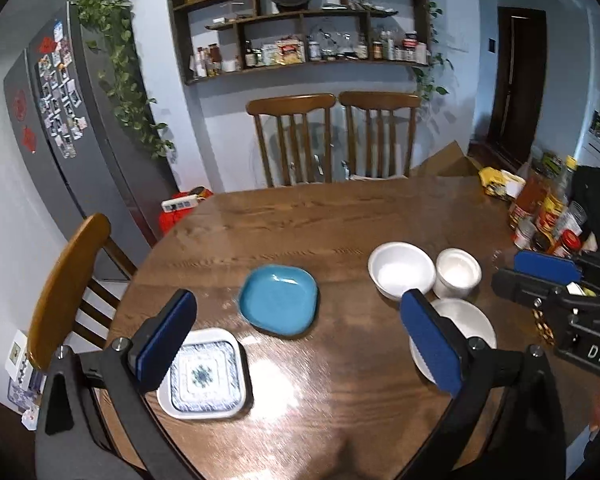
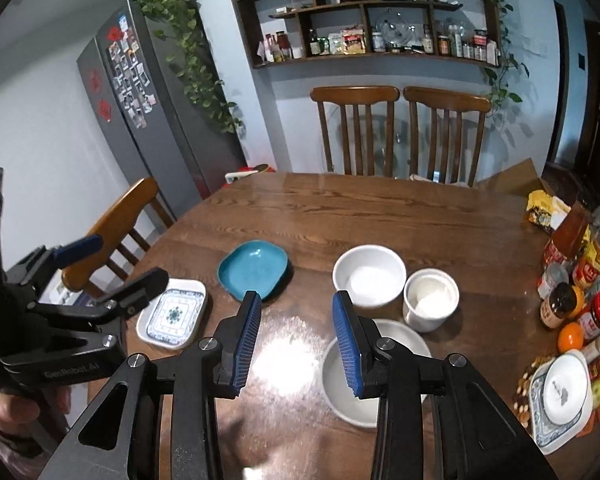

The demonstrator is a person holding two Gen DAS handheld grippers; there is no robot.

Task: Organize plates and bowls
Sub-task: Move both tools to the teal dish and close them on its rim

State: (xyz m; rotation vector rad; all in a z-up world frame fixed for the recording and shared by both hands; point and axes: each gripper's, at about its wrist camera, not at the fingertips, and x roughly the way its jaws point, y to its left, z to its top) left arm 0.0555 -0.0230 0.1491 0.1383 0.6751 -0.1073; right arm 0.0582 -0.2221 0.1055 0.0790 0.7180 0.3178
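Note:
On the wooden table point(image 1: 292, 220) lie a blue square dish point(image 1: 278, 300), a white square plate with a blue pattern point(image 1: 204, 376), a white bowl point(image 1: 400, 270), a small white cup-like bowl point(image 1: 458, 272) and a shallow white bowl point(image 1: 464, 320). My left gripper point(image 1: 300, 340) is open and empty, above the table between the patterned plate and the shallow bowl. My right gripper point(image 2: 296, 340) is open and empty, above the table just left of the shallow white bowl point(image 2: 340, 376). The blue dish point(image 2: 254, 266) and patterned plate point(image 2: 172, 314) lie left of it.
Bottles, jars and an orange point(image 2: 570, 336) crowd the table's right edge, with a patterned dish holding a white saucer point(image 2: 560, 396). Wooden chairs stand at the far side point(image 1: 292, 140) and at the left point(image 1: 68, 288). A fridge point(image 1: 60, 120) and wall shelves point(image 1: 300, 20) stand behind.

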